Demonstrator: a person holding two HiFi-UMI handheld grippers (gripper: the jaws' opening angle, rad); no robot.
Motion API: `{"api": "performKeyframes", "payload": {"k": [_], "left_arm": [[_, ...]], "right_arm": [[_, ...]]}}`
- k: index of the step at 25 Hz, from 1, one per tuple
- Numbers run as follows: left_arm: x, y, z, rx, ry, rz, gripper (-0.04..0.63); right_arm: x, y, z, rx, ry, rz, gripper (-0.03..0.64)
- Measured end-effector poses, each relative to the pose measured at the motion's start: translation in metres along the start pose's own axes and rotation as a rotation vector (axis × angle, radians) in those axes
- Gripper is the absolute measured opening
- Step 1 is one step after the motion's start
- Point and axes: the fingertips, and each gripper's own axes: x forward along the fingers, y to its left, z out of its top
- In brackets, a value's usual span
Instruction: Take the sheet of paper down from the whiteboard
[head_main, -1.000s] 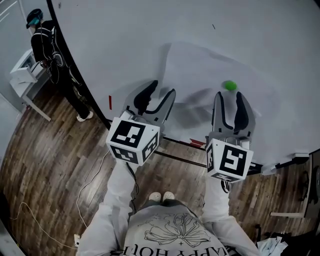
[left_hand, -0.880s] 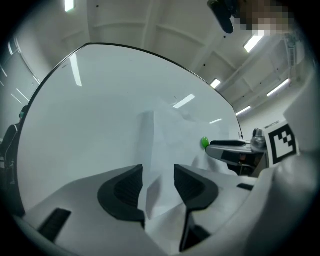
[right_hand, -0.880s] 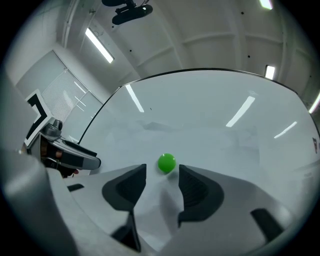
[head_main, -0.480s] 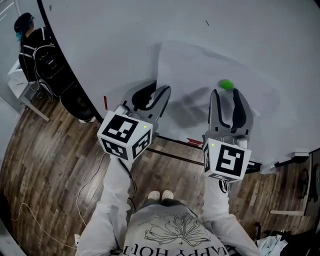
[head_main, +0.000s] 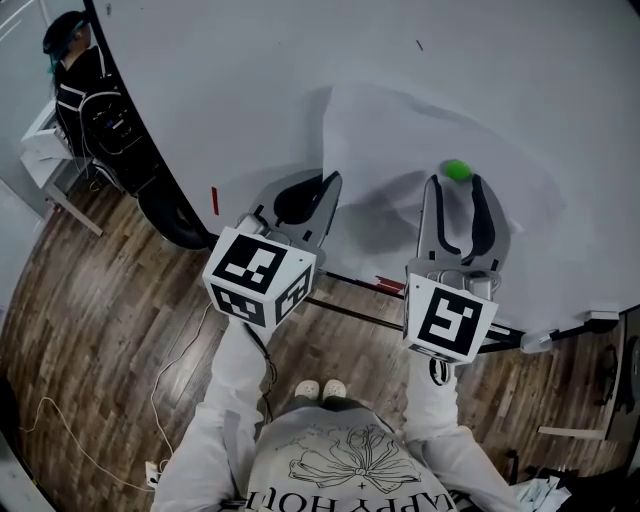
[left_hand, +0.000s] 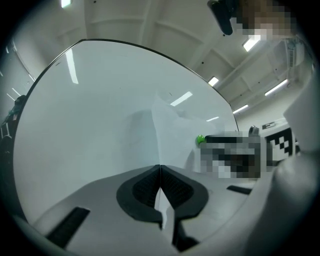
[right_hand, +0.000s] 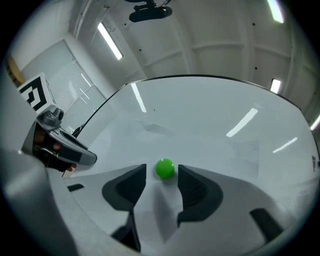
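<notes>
A white sheet of paper (head_main: 420, 130) hangs on the whiteboard (head_main: 230, 70), pinned by a round green magnet (head_main: 457, 170). My left gripper (head_main: 318, 186) is shut on the sheet's left edge. In the left gripper view the paper (left_hand: 172, 127) runs down into the closed left gripper (left_hand: 160, 174), and the magnet (left_hand: 200, 139) shows to the right. My right gripper (head_main: 458, 184) is open at the board. In the right gripper view the magnet (right_hand: 165, 168) sits between the tips of the right gripper (right_hand: 162, 171), with a gap on each side.
A person in dark clothes (head_main: 85, 75) stands by a white desk (head_main: 40, 150) at the far left. A tray with a red marker (head_main: 392, 285) runs under the board. Cables (head_main: 150, 400) lie on the wooden floor.
My left gripper's jaws have closed from wide open onto the paper's left edge. The right gripper has stayed at the green magnet.
</notes>
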Motion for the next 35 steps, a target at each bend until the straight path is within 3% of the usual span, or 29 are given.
{"api": "performKeyframes", "payload": {"k": [5,9,14,28,35], "left_arm": [[-0.004,-0.002,0.002,0.002,0.004,0.012,0.006],[-0.007,-0.003,0.004,0.009,0.004,0.018,0.005],[-0.015,-0.005,0.01,0.01,-0.001,0.023,0.005],[-0.036,0.006,0.019,-0.011,-0.004,0.108,0.005],[-0.057,0.017,0.014,0.039,0.046,0.173,0.005]], "right_arm": [[0.005,0.001,0.005,-0.063,0.002,-0.007,0.187],[0.007,-0.004,0.004,-0.125,0.017,-0.055,0.133],[0.006,-0.003,0.005,-0.188,0.016,-0.088,0.124],[-0.012,-0.02,0.024,-0.056,-0.054,-0.089,0.118],[-0.018,-0.046,0.017,-0.037,-0.027,-0.132,0.118]]}}
